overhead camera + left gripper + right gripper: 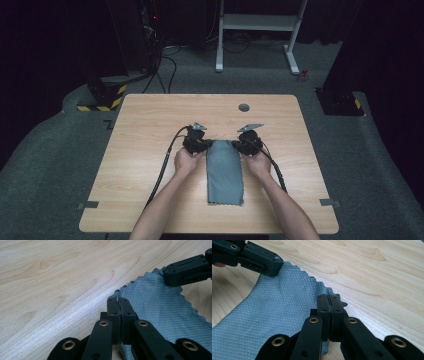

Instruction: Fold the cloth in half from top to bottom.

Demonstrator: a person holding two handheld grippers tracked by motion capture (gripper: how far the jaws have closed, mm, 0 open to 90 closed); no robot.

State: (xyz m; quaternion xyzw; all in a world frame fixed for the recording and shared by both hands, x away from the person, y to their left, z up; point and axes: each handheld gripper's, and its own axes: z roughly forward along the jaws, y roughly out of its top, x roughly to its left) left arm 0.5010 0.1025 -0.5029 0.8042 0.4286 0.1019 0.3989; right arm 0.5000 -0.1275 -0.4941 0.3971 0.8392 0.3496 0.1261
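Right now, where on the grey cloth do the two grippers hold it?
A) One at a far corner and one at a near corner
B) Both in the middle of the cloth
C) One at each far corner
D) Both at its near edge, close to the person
C: the left gripper and the right gripper are each shut on a far corner of the grey cloth.

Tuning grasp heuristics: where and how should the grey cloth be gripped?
By its two far corners, low from the near side. The grey cloth lies flat and long, with zigzag edges thin enough to pinch. The left gripper and right gripper are each shut on one far corner.
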